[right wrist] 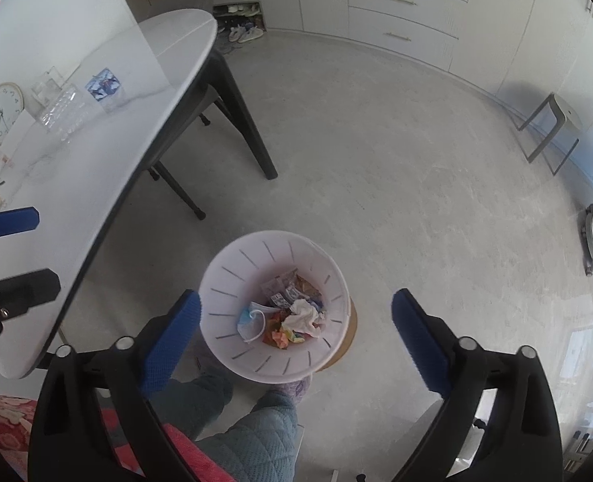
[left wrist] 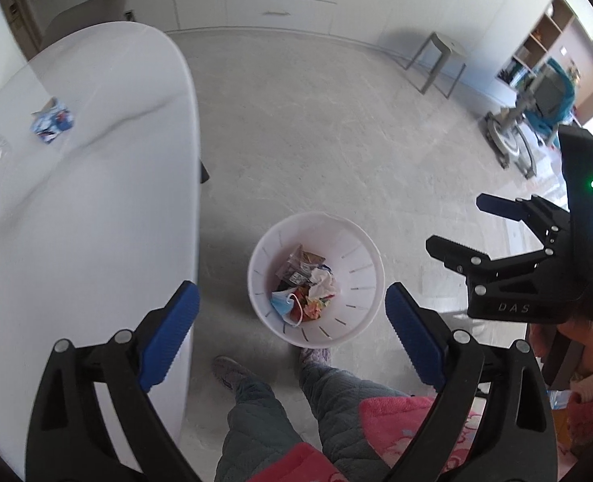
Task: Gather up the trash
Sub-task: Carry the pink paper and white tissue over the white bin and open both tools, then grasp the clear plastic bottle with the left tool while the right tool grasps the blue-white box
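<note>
Both tongs were held wide, nothing gripped: left gripper, right gripper, w/ bin low centre. One blue wrapper was left on table, upper left; it should be pinched at its crumpled edge.

A white oval table is carrying a crumpled blue-and-white wrapper, clear plastic packaging and a round wall clock lying at its far edge, while a white slotted wastebasket is standing on the pale grey floor just beside it
</note>
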